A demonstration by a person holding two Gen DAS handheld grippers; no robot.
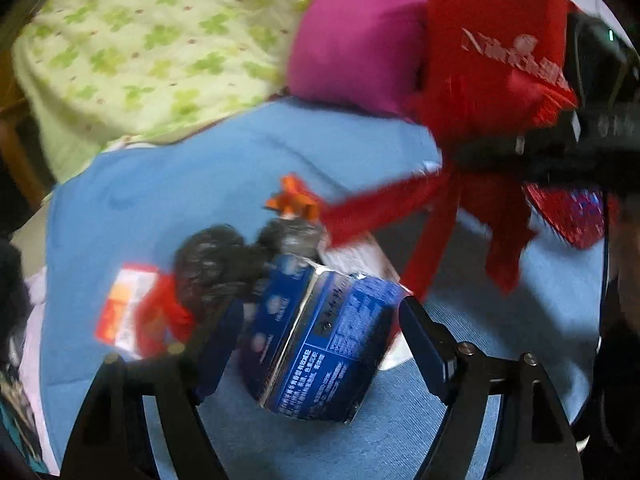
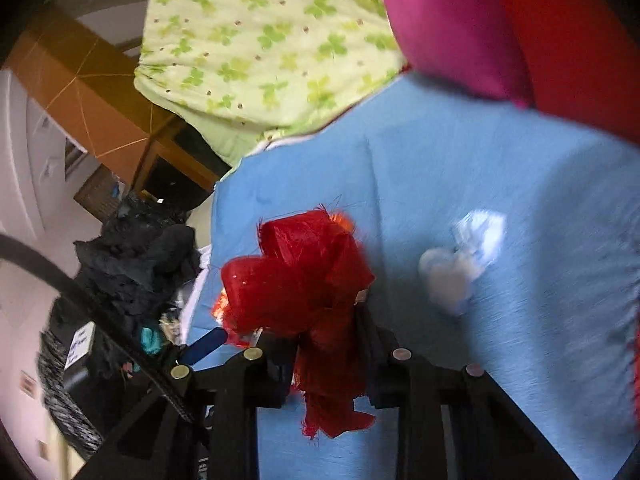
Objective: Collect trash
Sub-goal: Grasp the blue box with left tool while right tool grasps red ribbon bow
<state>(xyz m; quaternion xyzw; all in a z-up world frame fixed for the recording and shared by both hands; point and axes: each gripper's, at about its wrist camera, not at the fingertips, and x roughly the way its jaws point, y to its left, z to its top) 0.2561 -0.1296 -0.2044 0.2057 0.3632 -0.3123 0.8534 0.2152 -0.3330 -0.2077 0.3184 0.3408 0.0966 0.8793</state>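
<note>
In the left wrist view my left gripper (image 1: 320, 320) is open, its fingers on either side of a crumpled blue carton (image 1: 320, 344) lying on the blue sheet (image 1: 168, 200). Behind the carton lie a black crumpled wrapper (image 1: 224, 260), a red and white packet (image 1: 132, 312) and an orange scrap (image 1: 294, 200). My right gripper (image 2: 320, 344) is shut on a red ribbon bow (image 2: 304, 272); it shows in the left wrist view as red ribbon (image 1: 432, 208) hanging from the black gripper at right. A crumpled white tissue (image 2: 460, 264) lies on the sheet to the right of the bow.
A magenta pillow (image 1: 352, 40) and a red bag with white lettering (image 1: 500, 48) lie at the back. A green clover-print quilt (image 2: 260, 48) covers the far bed. Dark clothes (image 2: 136, 256) pile off the bed's left edge.
</note>
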